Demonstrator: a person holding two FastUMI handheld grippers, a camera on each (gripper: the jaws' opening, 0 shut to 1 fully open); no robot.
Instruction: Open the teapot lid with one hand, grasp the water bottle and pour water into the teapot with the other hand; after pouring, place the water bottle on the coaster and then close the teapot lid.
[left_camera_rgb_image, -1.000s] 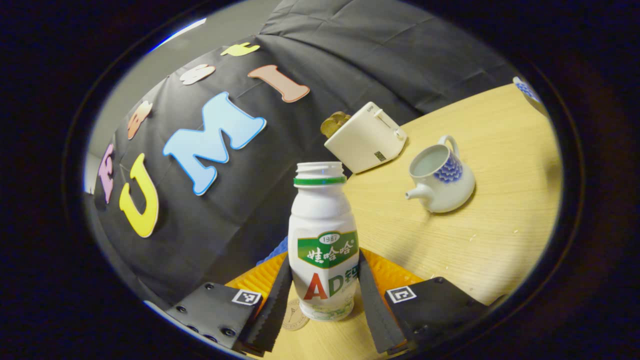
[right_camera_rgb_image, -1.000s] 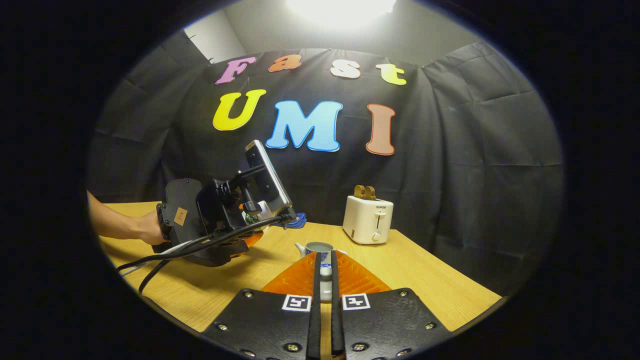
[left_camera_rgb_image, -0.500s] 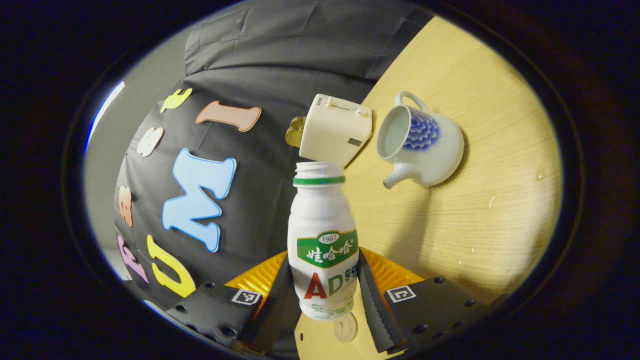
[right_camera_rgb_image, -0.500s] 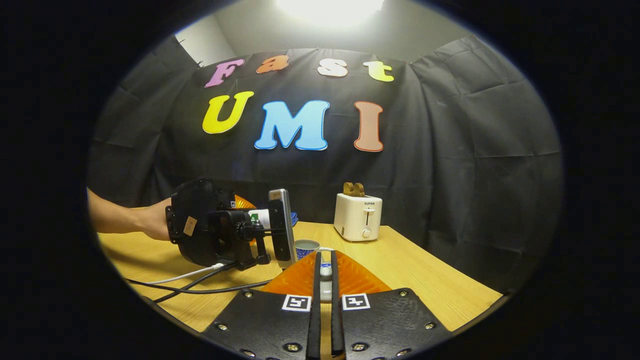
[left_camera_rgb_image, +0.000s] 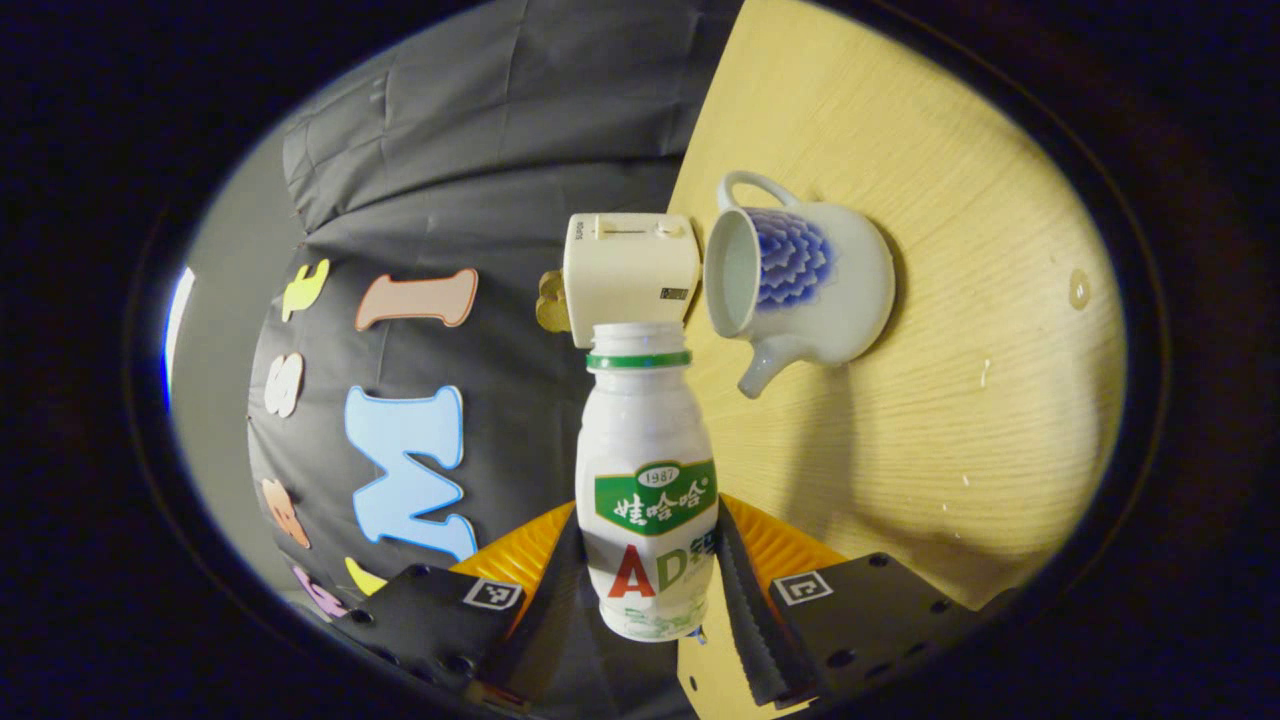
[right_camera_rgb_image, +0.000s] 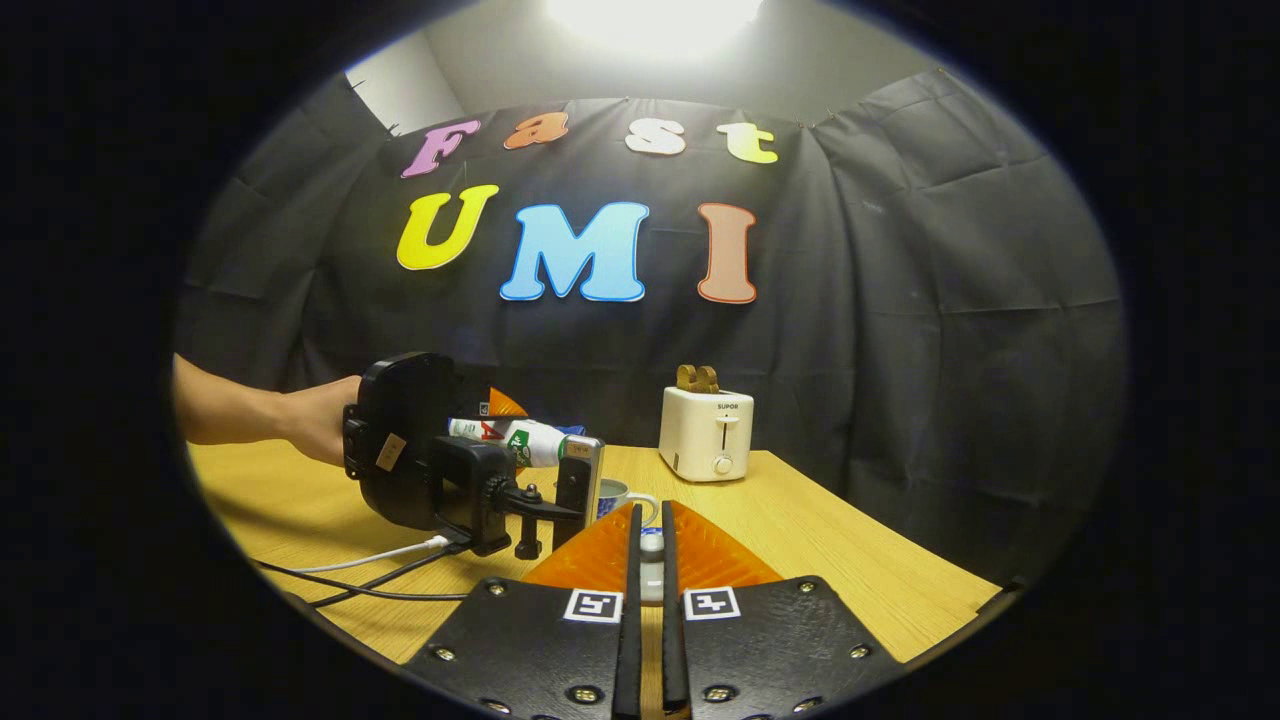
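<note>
My left gripper (left_camera_rgb_image: 648, 535) is shut on a white water bottle (left_camera_rgb_image: 645, 470) with a green label and no cap. The bottle's mouth points toward the lidless white-and-blue teapot (left_camera_rgb_image: 800, 280), which stands on the wooden table (left_camera_rgb_image: 960, 420) just beyond it. In the right gripper view a hand holds the left gripper (right_camera_rgb_image: 430, 465), and the bottle (right_camera_rgb_image: 510, 440) lies almost level, mouth toward the teapot (right_camera_rgb_image: 622, 494), which is half hidden behind that gripper. My right gripper (right_camera_rgb_image: 650, 525) is shut on the small teapot lid (right_camera_rgb_image: 651, 545), held in front of the teapot.
A cream toaster (right_camera_rgb_image: 705, 435) stands at the back of the table against the black cloth wall, close behind the teapot (left_camera_rgb_image: 630, 275). Cables (right_camera_rgb_image: 370, 575) trail from the left gripper across the table. A few water drops (left_camera_rgb_image: 1078, 290) lie on the wood.
The left gripper has rolled further over, tipping the bottle from slanted to nearly level and bringing its mouth closer to the teapot's opening. The right gripper has hardly moved.
</note>
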